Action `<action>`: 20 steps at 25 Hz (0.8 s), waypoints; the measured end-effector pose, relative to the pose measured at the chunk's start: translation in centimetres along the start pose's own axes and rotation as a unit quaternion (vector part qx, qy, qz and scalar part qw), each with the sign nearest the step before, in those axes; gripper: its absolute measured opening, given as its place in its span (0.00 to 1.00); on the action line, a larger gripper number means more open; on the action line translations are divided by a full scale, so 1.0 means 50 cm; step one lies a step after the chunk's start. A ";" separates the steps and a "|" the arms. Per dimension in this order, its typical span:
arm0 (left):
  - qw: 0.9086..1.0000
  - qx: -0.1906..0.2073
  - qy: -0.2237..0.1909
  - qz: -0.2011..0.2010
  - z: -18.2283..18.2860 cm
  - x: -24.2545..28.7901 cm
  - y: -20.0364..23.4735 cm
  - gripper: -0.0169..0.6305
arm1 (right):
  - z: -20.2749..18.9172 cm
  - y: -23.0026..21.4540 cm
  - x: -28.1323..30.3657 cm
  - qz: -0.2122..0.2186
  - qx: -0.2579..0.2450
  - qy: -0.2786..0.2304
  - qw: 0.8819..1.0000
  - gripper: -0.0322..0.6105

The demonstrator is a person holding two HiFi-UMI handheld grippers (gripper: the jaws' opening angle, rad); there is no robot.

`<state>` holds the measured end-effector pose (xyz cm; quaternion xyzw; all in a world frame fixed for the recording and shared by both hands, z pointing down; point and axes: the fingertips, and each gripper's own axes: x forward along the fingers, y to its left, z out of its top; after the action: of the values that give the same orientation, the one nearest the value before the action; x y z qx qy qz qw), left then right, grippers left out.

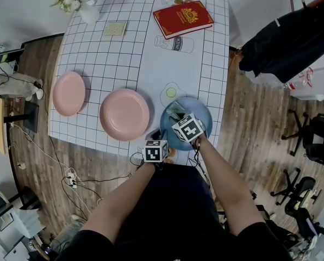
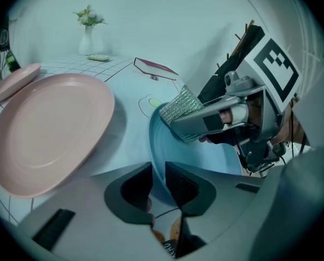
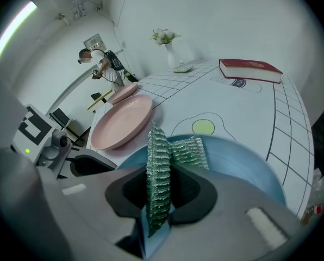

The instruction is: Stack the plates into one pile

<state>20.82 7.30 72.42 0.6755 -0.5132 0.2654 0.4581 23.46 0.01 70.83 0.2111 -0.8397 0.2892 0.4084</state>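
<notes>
blue plate (image 1: 198,110) — round, smooth; scourer (image 3: 158,173) — ribbed

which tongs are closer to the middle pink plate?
Left. The left tongs grip the blue plate at its near rim, just right of the middle pink plate. The right tongs hold a scouring pad over the blue plate, farther right.

Head view: is looking steeply down from overhead, taking in the whole table (image 1: 135,48). Left and right gripper views: are riding low and close, facing across it; all three are sharing the blue plate (image 2: 205,156) and nearer pink plate (image 2: 48,135).
</notes>
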 end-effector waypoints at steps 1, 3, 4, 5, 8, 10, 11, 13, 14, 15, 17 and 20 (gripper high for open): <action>1.000 0.000 0.000 0.000 0.000 0.000 0.000 0.13 | 0.000 0.003 0.000 0.003 -0.001 0.000 1.000 0.17; 1.000 -0.001 -0.001 -0.002 -0.001 0.001 0.001 0.13 | -0.001 0.008 0.002 0.010 -0.003 -0.001 1.000 0.17; 1.000 -0.002 -0.002 -0.002 -0.002 0.001 0.001 0.13 | -0.001 0.011 0.002 0.013 -0.005 -0.001 1.000 0.17; 1.000 -0.003 -0.002 -0.002 -0.003 0.001 0.002 0.13 | -0.002 0.015 0.002 0.017 -0.006 -0.001 1.000 0.17; 1.000 -0.002 -0.002 -0.001 -0.001 0.000 0.002 0.13 | -0.003 0.028 0.002 0.036 -0.012 0.002 0.999 0.17; 1.000 -0.002 -0.002 0.000 0.000 0.000 0.001 0.13 | -0.005 0.038 0.002 0.049 -0.018 0.005 0.999 0.17; 1.000 -0.002 -0.002 0.000 0.000 0.000 0.001 0.13 | -0.005 0.042 0.003 0.053 -0.021 0.005 0.998 0.17; 1.000 -0.002 -0.001 -0.001 0.000 0.000 0.001 0.13 | -0.005 0.046 0.003 0.056 -0.023 0.006 0.998 0.17; 1.000 -0.002 -0.001 -0.001 0.000 0.000 0.001 0.13 | -0.005 0.046 0.003 0.056 -0.023 0.006 0.998 0.17; 1.000 -0.001 -0.001 -0.001 0.000 -0.001 0.001 0.13 | -0.005 0.046 0.003 0.056 -0.023 0.005 0.998 0.17; 1.000 -0.001 0.000 -0.002 -0.001 0.000 0.001 0.13 | -0.005 0.046 0.004 0.053 -0.024 0.004 0.998 0.17; 1.000 -0.002 0.000 -0.003 -0.001 0.001 0.001 0.13 | -0.004 0.042 0.005 0.042 -0.022 0.003 0.999 0.17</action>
<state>20.80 7.34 72.52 0.6761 -0.5117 0.2632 0.4601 22.21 1.67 70.46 0.1656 -0.8530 0.2882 0.4024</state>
